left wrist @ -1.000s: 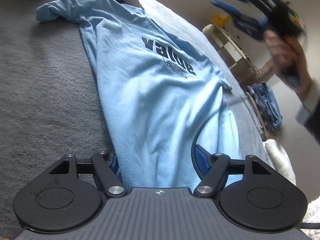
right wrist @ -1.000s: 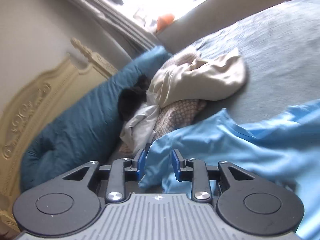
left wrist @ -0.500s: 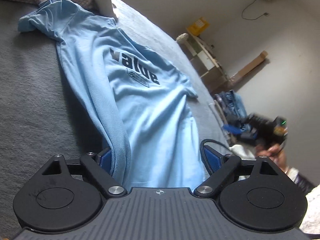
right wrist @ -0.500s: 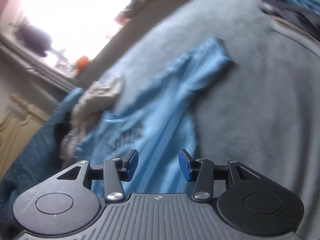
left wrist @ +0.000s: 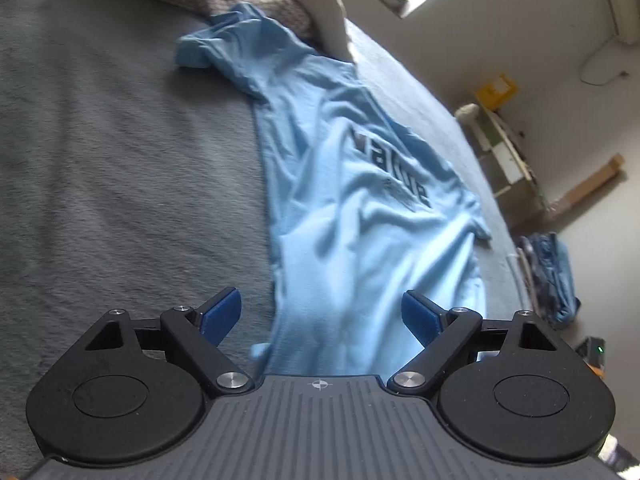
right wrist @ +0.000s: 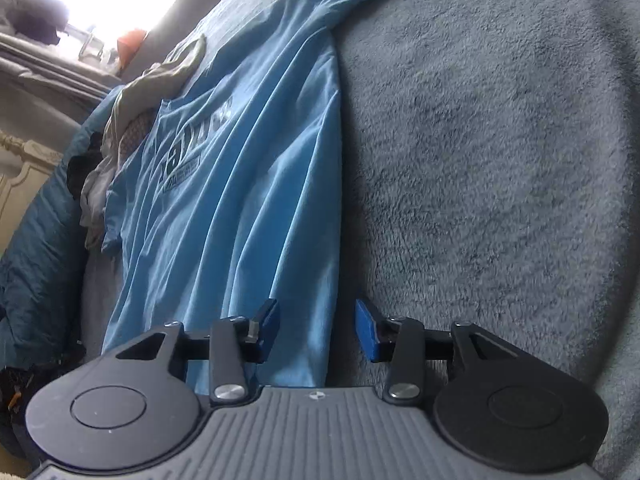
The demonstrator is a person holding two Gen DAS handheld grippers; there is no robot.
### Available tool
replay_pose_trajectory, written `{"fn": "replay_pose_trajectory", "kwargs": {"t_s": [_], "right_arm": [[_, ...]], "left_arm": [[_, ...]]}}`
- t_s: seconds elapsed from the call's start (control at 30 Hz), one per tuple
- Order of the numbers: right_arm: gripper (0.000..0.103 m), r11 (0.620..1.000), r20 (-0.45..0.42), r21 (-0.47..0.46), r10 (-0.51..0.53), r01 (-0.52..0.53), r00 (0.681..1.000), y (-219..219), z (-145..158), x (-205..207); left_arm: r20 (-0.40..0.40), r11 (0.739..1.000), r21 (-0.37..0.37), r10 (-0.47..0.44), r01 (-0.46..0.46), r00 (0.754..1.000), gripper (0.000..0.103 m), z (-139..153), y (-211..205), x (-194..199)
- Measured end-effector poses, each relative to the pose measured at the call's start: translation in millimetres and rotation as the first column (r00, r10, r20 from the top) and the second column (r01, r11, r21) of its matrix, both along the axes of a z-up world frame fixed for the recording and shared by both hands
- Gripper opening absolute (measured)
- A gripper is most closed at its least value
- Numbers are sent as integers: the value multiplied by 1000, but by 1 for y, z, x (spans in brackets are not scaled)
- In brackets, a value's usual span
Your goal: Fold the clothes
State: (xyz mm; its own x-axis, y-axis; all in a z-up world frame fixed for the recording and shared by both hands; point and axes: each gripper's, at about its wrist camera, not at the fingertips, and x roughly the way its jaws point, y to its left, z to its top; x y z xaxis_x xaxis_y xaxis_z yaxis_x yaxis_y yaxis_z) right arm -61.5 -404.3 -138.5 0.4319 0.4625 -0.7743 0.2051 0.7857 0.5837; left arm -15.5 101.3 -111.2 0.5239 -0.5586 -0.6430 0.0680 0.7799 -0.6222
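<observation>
The left gripper point(left wrist: 321, 316) hangs over the near hem of the light blue T-shirt point(left wrist: 360, 208), jaws wide apart and easing inward, cloth lying below the gap but no pad pressing it. The T-shirt lies spread lengthwise on the grey bed blanket point(left wrist: 120, 160), collar far, by a heap of crumpled clothes point(right wrist: 132, 120). The right gripper point(right wrist: 316, 330) straddles the shirt's right near edge, jaws apart, closing, not yet pinching.

Window glare, motion blur, fisheye
</observation>
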Motion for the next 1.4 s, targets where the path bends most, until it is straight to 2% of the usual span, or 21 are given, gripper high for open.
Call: {"fn": "replay_pose_trajectory", "kwargs": {"t_s": [0.03,0.1,0.23,0.37,0.47,0.57,0.67,0.7,0.73,0.83,0.87,0.9,1.0,1.07,1.1,1.13,1.17,1.2,1.23,1.3,1.4], "right_arm": [[20,1000,-9,-18,22,-22,1000,4,0,-4],[3,996,-23,-64,63,-64,998,13,-1,-13],[2,979,71,-187,95,-80,993,16,28,-25],[2,969,180,-246,11,34,984,-25,77,-31],[2,936,200,-337,-38,105,979,-55,97,-29],[2,892,196,-417,-99,174,976,-78,97,-25],[3,853,119,-470,-193,226,974,-94,71,-15],[4,828,93,-513,-209,227,973,-94,61,-12],[5,786,65,-576,-233,227,970,-92,53,-9],[6,684,62,-689,-273,239,960,-88,44,-7],[8,669,88,-696,-284,263,955,-86,47,-9],[10,666,125,-688,-283,289,951,-84,52,-11],[16,696,263,-648,-178,310,948,-58,78,-17],[26,743,330,-627,-22,236,944,-30,91,-13],[34,775,346,-612,84,157,934,-11,95,-11],[41,799,361,-597,191,69,913,9,99,-9],[44,813,368,-581,296,-31,881,29,100,-8],[49,806,362,-576,404,-140,840,54,99,-9],[50,783,355,-571,508,-248,785,79,96,-11],[50,697,333,-572,680,-433,653,127,89,-15],[50,535,265,-587,836,-607,480,191,65,-25]], "left_arm": [[-4,1000,7,11,-11,1000,87,-1,2,0],[-5,999,22,25,-25,1000,86,-2,4,-1],[13,997,49,51,-52,999,86,0,12,-6],[46,993,55,97,-100,994,84,8,27,-14],[58,992,53,107,-110,993,81,11,33,-18],[58,994,62,86,-90,995,79,10,31,-21],[46,995,84,41,-44,998,78,5,22,-21],[43,995,92,26,-29,999,76,4,18,-21],[43,995,104,9,-13,999,75,4,15,-21],[56,990,136,-52,44,997,74,4,6,-22],[62,988,143,-73,63,995,74,4,3,-23],[68,985,151,-93,82,993,73,4,1,-24],[84,973,173,-167,151,982,72,3,-9,-28],[95,959,194,-230,209,969,72,1,-18,-31],[99,951,206,-257,233,961,72,0,-23,-32],[101,943,218,-277,250,956,72,-1,-27,-33],[103,936,230,-296,267,950,71,-2,-32,-34],[103,931,236,-310,279,945,69,-4,-35,-34],[99,930,232,-313,284,944,66,-6,-36,-33],[77,936,213,-303,281,950,57,-10,-38,-29],[45,946,174,-286,275,957,47,-15,-38,-23]]}}
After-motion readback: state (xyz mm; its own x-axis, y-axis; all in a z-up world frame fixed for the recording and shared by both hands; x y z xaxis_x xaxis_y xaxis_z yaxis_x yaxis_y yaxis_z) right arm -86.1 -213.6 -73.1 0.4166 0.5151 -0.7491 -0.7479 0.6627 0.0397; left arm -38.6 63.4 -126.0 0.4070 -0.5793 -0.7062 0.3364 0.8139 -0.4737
